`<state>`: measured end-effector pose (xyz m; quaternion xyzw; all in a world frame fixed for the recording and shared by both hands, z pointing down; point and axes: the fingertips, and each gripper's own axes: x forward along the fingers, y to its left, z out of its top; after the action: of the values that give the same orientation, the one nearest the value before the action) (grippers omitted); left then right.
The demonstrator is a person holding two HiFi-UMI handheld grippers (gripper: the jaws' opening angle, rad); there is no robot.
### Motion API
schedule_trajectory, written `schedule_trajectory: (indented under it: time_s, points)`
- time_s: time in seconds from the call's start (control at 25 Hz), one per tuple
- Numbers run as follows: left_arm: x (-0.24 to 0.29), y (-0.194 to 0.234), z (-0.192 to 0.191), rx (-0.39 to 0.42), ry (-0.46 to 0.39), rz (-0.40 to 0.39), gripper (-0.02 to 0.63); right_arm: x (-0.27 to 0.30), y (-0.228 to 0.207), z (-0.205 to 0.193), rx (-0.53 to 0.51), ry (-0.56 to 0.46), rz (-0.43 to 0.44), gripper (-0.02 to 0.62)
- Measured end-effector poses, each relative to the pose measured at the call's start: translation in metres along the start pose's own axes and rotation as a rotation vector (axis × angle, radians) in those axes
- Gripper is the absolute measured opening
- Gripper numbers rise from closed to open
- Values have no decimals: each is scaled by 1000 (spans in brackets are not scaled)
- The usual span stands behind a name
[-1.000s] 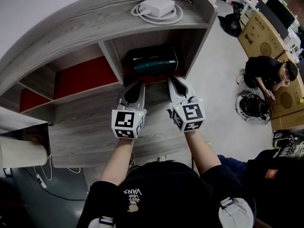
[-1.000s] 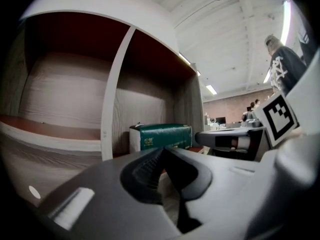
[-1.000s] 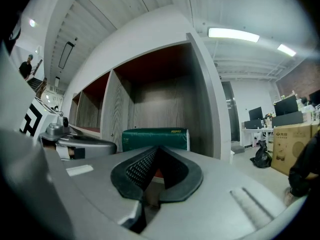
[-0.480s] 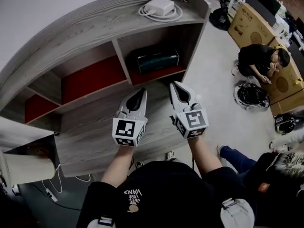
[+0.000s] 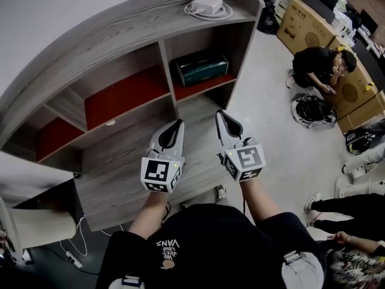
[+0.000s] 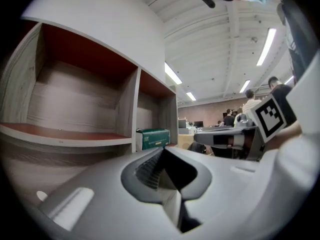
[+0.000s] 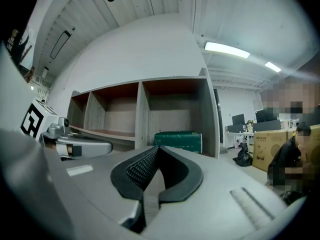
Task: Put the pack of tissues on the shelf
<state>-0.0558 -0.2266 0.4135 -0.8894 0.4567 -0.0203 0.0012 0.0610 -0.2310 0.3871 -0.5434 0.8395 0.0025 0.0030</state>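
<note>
The pack of tissues (image 5: 201, 68), dark green, lies on the red shelf in the right-hand compartment of the grey wooden shelf unit (image 5: 138, 26). Both grippers hover in front of the unit, well short of the pack and apart from it. My left gripper (image 5: 178, 123) is shut and holds nothing. Beside it, my right gripper (image 5: 220, 113) is shut too, also empty. From the left gripper view the pack (image 6: 152, 138) shows beyond the closed tips (image 6: 162, 150). The right gripper view has the pack (image 7: 178, 141) straight ahead of its closed tips (image 7: 157, 149).
A white charger with a coiled cable (image 5: 207, 6) lies on top of the unit. The left compartments (image 5: 123, 92) hold nothing. A person (image 5: 319, 68) sits on the floor at right near cardboard boxes (image 5: 304, 26) and a dark helmet (image 5: 313, 110).
Both grippers have drawn back from the shelf unit. The tissue pack stays on its shelf and now sits farther from the tips.
</note>
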Motion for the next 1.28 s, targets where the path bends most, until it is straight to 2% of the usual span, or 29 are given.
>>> schedule_trajectory:
  time_s: [0.6,1.28]
  points:
    - [-71,-8,-12,-12,-6,-97,52,-59,48,-8,13,-13,-104,2]
    - [-131,-21,-29,-20,1,-156,51,-107,95,-24,31,4,-137,2]
